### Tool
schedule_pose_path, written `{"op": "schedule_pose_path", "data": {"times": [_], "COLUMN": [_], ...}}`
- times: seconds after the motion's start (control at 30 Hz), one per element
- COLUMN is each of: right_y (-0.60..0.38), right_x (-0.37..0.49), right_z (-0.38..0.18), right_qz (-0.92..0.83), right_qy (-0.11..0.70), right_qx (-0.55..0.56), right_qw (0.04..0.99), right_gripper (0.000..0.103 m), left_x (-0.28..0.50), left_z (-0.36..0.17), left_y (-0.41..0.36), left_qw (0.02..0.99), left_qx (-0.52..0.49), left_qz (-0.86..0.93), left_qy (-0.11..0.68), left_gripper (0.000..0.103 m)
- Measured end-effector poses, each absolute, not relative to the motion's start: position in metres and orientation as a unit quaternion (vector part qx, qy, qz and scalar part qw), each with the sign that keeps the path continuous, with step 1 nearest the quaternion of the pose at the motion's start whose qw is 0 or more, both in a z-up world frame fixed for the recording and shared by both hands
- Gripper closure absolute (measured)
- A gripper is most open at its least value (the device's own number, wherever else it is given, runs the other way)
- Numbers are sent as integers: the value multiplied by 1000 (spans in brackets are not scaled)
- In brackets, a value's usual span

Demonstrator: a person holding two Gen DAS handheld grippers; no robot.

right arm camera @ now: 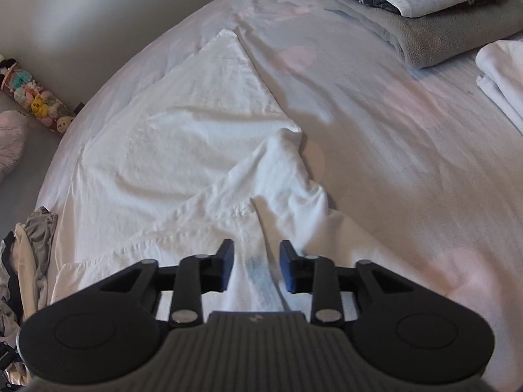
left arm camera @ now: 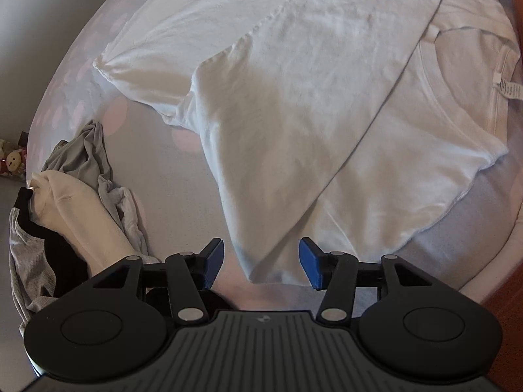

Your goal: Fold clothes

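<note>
A white T-shirt (left arm camera: 294,114) is spread on the bed (left arm camera: 170,196), with one side already laid over the body along a long diagonal fold. The left claw (left arm camera: 261,263) is seen with its blue pads apart and nothing pressed between them; a pointed corner of the shirt lies just ahead of and between the pads, untouched. The right claw (right arm camera: 256,264) is likewise parted, with a raised ridge of the white cloth (right arm camera: 261,228) running between its pads but not pinched by either. Both claws are therefore judged to be empty, with the shirt resting on the bed directly ahead of each.

To the left of the left claw, a heap of unfolded clothes (left arm camera: 75,202) is piled near the bed's edge. Far ahead and to the right of the right claw, a stack of folded garments (right arm camera: 425,9) is seen.

Several faults could arise from here. The folded flap is rumpled near the right claw, and if it is left unsmoothed, the wrinkle would probably be pressed into the next fold. If only the top layer is caught at the next pinch, the layers beneath could be dragged askew and the diagonal fold undone. The bedsheet itself could be nipped together with the shirt, since the cloth lies flat against it.
</note>
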State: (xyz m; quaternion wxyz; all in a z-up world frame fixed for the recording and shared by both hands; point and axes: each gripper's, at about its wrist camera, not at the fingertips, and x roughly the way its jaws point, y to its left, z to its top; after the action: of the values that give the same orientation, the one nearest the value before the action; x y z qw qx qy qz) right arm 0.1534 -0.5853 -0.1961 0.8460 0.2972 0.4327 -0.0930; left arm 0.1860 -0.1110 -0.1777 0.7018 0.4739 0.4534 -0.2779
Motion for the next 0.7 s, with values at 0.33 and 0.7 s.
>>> {"op": "schedule_pose_path", "data": {"times": [0.33,0.7], "right_y": [-575,-587], "right_x": [156,143], "right_z": [-203,-162], "right_qz": [-21,-28], "right_qy": [445,382], "right_qx": [305,320], "right_qw": [842,867], "right_gripper": [92,98], "left_x": [190,174], "left_z": [-190,-184], "left_y": [-98,-105], "left_qw": [700,697], "left_qx": [481,520], "left_qz": [-250,-272], "left_qy": [464,412], "left_gripper": [57,102]}}
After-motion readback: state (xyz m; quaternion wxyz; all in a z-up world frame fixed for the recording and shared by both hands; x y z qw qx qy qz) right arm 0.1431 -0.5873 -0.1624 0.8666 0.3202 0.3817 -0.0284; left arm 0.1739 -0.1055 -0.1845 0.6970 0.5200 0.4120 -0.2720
